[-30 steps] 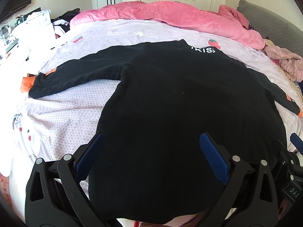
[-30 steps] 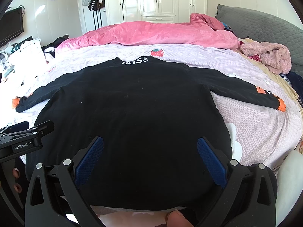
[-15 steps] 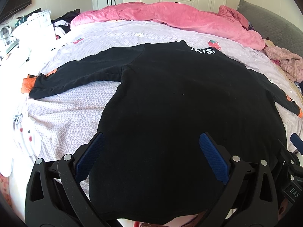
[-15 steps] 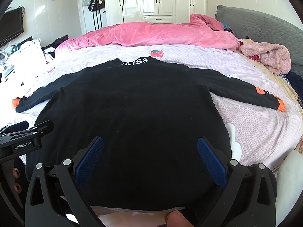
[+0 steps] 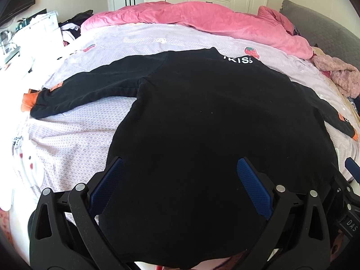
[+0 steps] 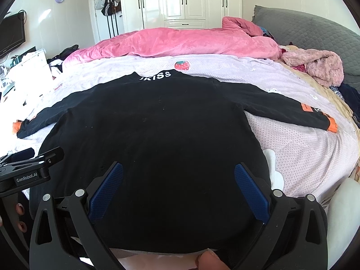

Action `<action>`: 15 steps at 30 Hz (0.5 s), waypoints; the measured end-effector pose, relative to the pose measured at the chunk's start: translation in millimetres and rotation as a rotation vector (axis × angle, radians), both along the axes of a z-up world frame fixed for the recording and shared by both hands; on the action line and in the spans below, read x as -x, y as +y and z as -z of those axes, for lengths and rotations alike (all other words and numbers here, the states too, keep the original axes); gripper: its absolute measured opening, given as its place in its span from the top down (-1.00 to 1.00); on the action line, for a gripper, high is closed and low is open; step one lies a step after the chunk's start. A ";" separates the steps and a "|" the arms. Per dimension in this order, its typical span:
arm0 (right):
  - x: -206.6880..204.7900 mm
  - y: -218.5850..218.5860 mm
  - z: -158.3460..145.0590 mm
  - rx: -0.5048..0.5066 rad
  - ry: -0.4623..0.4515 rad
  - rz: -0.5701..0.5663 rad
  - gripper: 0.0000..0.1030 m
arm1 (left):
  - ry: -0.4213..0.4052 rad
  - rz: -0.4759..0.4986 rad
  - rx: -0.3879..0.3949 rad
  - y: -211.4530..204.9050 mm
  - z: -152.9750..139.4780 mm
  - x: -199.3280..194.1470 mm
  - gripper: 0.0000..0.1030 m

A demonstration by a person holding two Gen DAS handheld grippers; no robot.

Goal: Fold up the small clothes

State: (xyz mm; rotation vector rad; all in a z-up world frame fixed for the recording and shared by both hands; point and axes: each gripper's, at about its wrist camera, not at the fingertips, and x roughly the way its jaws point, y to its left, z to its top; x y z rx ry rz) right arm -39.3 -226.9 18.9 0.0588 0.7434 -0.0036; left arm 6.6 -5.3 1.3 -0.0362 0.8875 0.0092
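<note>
Fingers of both grippers stand wide apart with nothing between the blue pads, each pair framing the near hem of the black long-sleeved top that lies spread flat on the bed. The left gripper sits low in its frame over the hem's left part, and the right gripper over the right part. The top's body runs away from the fingers toward the upper middle of both frames, ending at the collar lettering, while its sleeves stretch crosswise: the left sleeve reaches the left edge of the left view, and the right sleeve ends in an orange cuff at the right of the right view. Each sleeve thus seems best left to the gripper on its own side. A first fold inward looks likely.
</note>
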 end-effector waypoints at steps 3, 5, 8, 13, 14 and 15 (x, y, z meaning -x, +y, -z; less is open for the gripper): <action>-2.6 -3.3 0.0 -0.004 0.001 0.010 -0.92 | 0.002 0.003 -0.001 -2.5 1.3 -2.8 -0.83; -4.8 -5.4 0.4 -0.006 0.000 0.016 -0.92 | 0.001 0.004 0.001 -4.3 1.4 -5.3 -0.83; -8.6 -7.5 1.0 -0.007 0.000 0.020 -0.92 | 0.000 0.009 -0.002 -8.8 0.9 -9.8 -0.83; -15.2 -11.5 3.3 -0.012 0.007 0.025 -0.92 | 0.003 0.021 -0.002 -16.7 0.3 -20.9 -0.83; -17.3 -12.9 3.7 -0.012 0.009 0.029 -0.92 | 0.006 0.025 0.001 -17.8 0.3 -23.5 -0.83; -19.3 -14.2 3.8 -0.012 0.009 0.030 -0.92 | 0.005 0.027 0.001 -19.6 0.0 -26.8 -0.83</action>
